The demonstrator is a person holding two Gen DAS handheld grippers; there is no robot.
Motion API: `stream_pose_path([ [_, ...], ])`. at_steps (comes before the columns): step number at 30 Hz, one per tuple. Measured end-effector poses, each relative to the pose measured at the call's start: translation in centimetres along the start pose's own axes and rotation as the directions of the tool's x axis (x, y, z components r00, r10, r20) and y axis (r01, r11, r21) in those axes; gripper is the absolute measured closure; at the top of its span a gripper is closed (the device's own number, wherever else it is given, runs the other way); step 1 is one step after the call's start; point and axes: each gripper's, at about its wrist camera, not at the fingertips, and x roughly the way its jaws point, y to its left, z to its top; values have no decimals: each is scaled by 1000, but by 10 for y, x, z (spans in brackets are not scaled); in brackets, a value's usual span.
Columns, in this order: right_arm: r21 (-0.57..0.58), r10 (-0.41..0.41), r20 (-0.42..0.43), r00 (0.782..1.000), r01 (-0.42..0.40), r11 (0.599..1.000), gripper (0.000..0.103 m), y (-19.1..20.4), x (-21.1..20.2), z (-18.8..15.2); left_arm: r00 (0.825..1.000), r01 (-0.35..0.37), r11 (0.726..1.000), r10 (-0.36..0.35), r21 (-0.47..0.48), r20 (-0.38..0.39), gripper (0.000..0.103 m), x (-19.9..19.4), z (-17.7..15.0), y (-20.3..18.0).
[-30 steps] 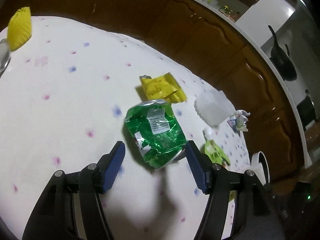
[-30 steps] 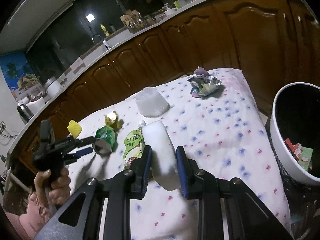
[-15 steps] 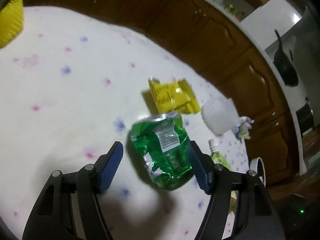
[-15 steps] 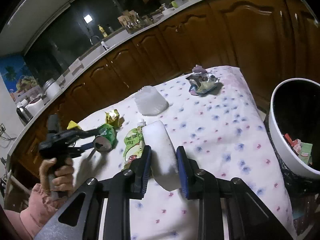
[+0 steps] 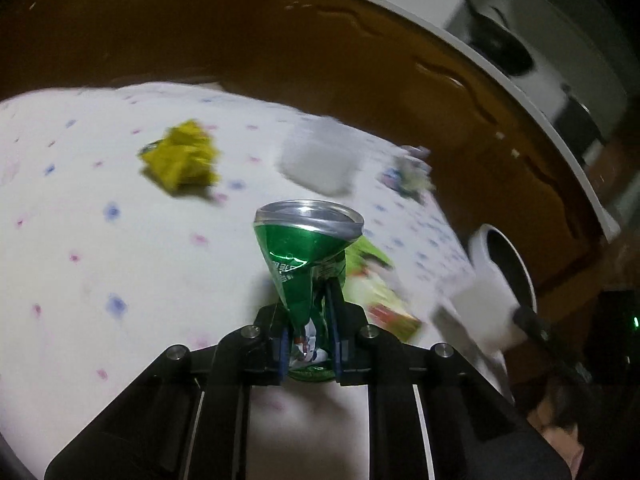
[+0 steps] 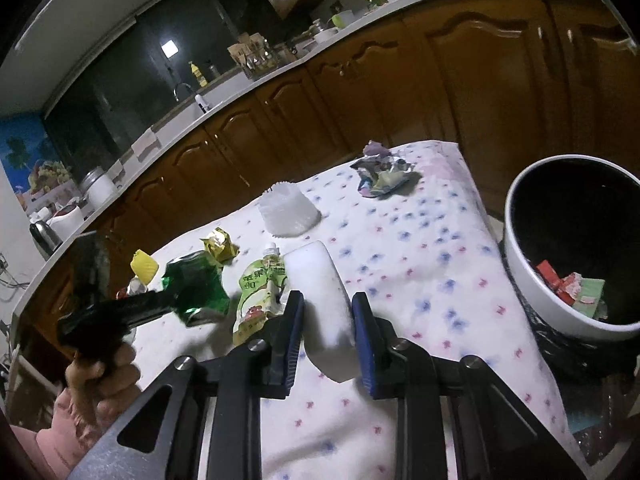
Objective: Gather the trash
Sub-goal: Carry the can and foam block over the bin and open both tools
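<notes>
My left gripper point(image 5: 310, 300) is shut on a crushed green can point(image 5: 306, 256) and holds it above the flowered tablecloth point(image 5: 80, 240); the can also shows in the right wrist view point(image 6: 196, 292). My right gripper point(image 6: 326, 320) is shut on a white foam block point(image 6: 320, 280), held above the cloth point(image 6: 432, 264). The white trash bin point(image 6: 520, 276) with a black liner stands to the right, with wrappers inside. On the cloth lie a yellow wrapper point(image 5: 180, 158), a green drink pouch point(image 6: 260, 292), a white paper cup liner point(image 6: 286, 214) and a crumpled foil wrapper point(image 6: 380, 174).
Brown kitchen cabinets point(image 6: 360, 92) run behind the table. A yellow cup liner point(image 6: 144, 266) sits at the far left of the cloth. The bin also shows at the right of the left wrist view point(image 5: 480, 248), beyond the table's edge.
My left gripper closed on the green can and lifted it off the cloth, swinging right toward the bin. My right gripper kept hold of the foam block and barely moved.
</notes>
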Motion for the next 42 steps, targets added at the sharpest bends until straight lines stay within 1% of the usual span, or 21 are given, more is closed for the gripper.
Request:
stream_pose_path([
  [6, 27, -9, 30, 1000, 8, 1000, 78, -15, -21, -2, 997, 68, 995, -69, 73, 18, 90, -21, -8, -47],
  [8, 36, -16, 44, 999, 15, 999, 78, -21, -30, -2, 996, 93, 991, -93, 92, 3, 90, -19, -9, -61],
  [12, 51, -36, 70, 997, 32, 998, 78, -30, -44, -2, 993, 120, 983, -117, 138, -29, 90, -11, -14, -93],
  [19, 95, -102, 103, 989, 92, 991, 78, -62, -73, -1, 986, 159, 964, -145, 213, -83, 90, 10, -23, -142],
  [28, 132, -181, 147, 973, 162, 978, 78, -96, -102, 9, 978, 193, 938, -159, 286, -138, 90, 38, -22, -197],
  [37, 158, -237, 166, 957, 212, 964, 78, -127, -113, 22, 972, 214, 914, -163, 345, -171, 90, 65, -11, -244],
  [42, 157, -259, 165, 952, 234, 960, 78, -140, -113, 32, 971, 208, 905, -146, 370, -188, 90, 82, -3, -264],
])
